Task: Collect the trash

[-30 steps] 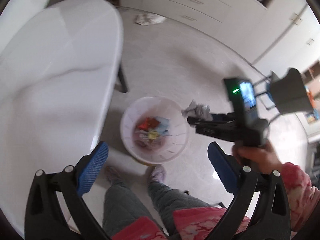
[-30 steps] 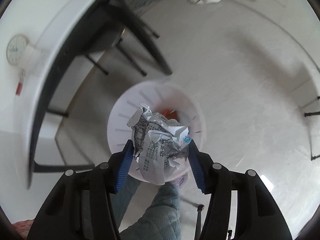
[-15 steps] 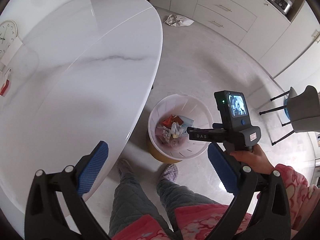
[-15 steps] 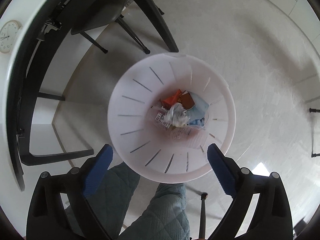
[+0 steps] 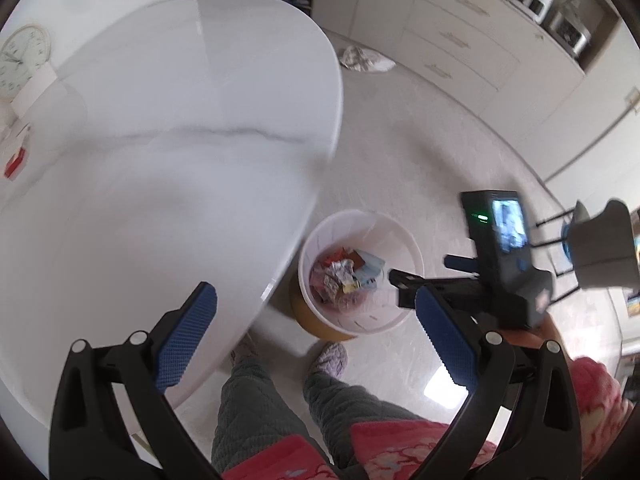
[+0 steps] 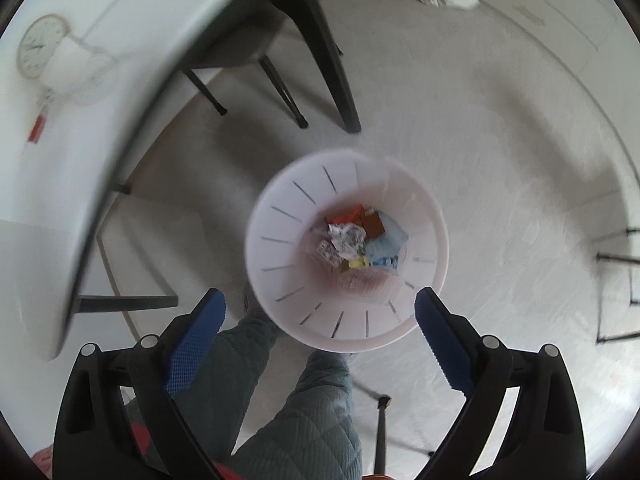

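Inside white bin [image 6: 280,216], blurred wrappers [image 6: 360,248]; right tongs [image 6: 318,334] agape.

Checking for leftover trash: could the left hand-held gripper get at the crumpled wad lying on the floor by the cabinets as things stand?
Probably yes. The left hand-held gripper is open and empty, and bare floor leads to the crumpled wad, but the person would have to walk over first.

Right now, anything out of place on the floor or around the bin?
Yes: a crumpled white wad lies loose on the floor by the cabinet drawers, well apart from the white bin. Other trash sits inside the bin. Both grippers, left and right, are open, empty.
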{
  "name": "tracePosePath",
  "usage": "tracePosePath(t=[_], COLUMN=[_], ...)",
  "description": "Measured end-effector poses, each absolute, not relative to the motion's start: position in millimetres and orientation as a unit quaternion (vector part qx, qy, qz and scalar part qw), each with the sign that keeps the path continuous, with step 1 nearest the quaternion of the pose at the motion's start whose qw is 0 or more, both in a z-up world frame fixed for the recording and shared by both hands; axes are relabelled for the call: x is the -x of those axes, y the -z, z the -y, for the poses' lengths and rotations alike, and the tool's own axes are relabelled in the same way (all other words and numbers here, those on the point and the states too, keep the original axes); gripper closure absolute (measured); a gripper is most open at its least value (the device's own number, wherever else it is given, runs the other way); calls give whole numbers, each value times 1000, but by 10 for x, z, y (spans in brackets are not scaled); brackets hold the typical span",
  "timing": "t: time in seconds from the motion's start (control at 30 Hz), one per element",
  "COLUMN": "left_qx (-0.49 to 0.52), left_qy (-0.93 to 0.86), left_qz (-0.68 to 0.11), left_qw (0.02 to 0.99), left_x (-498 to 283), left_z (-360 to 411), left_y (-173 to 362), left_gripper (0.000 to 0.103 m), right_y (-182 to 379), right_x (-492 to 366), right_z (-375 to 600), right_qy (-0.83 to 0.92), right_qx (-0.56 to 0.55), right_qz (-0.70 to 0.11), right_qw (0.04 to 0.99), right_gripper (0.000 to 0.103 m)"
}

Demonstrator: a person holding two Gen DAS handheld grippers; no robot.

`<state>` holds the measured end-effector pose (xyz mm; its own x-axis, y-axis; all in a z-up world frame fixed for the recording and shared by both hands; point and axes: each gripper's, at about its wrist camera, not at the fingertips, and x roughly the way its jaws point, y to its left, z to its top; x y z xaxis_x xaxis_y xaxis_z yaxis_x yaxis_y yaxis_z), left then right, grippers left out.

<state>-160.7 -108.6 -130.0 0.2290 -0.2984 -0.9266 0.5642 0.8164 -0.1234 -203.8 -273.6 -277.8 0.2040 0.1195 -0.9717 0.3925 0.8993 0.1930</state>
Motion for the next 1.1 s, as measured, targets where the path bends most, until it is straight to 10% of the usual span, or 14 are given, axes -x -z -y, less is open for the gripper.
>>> tracePosePath(t=[1.1], left_qx=[5], left_qy=[70], left_qz=[-422], left_qw=[904], left_x=[405], left_z=[-1331], left_y=[-483], left_gripper=[8], right_y=[-228], right_x=[338], right_z=[315], right_qy=[-53], right_qx=[-6], right_qz=[-458], right_qw=[888], right_gripper=[3])
